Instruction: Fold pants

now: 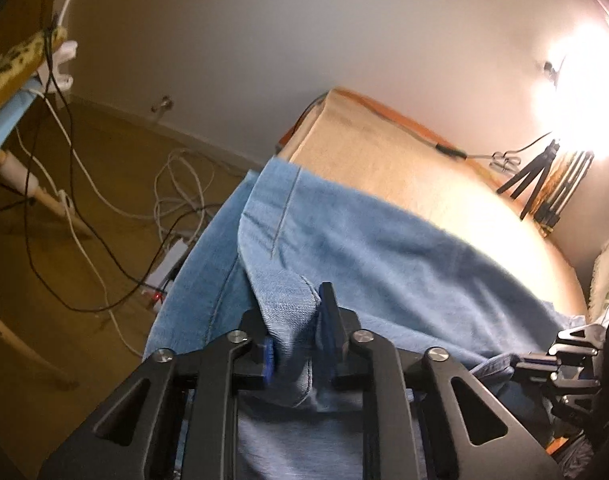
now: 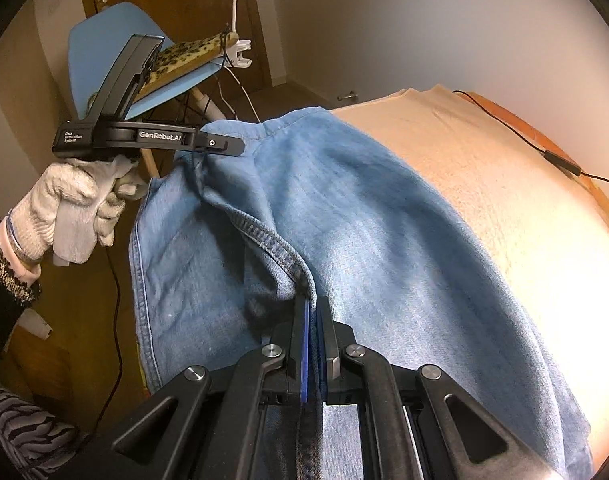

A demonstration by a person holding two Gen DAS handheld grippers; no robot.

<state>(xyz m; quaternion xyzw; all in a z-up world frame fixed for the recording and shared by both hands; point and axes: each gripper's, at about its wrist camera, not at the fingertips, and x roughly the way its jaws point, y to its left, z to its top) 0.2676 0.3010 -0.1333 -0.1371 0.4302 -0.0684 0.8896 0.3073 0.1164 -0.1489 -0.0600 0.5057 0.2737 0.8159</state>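
The right gripper [image 2: 313,312] is clamped on a seam ridge of the pants [image 2: 344,220] nearest the camera. The left gripper [image 1: 294,334] is pinched on a denim fold at the table's [image 2: 504,168] near-left corner. The pants are draped over that edge, bunched. Both grasps are made; no finished fold is visible, so folding itself remains.

White lettering reading "GenRobot.AI" stood along the side of the black two-finger left gripper [image 2: 224,145] held over the light blue denim pants [image 2: 344,232], with smaller white print, "Data Acquisition System", on its rear block near the white-gloved hand [image 2: 76,208].
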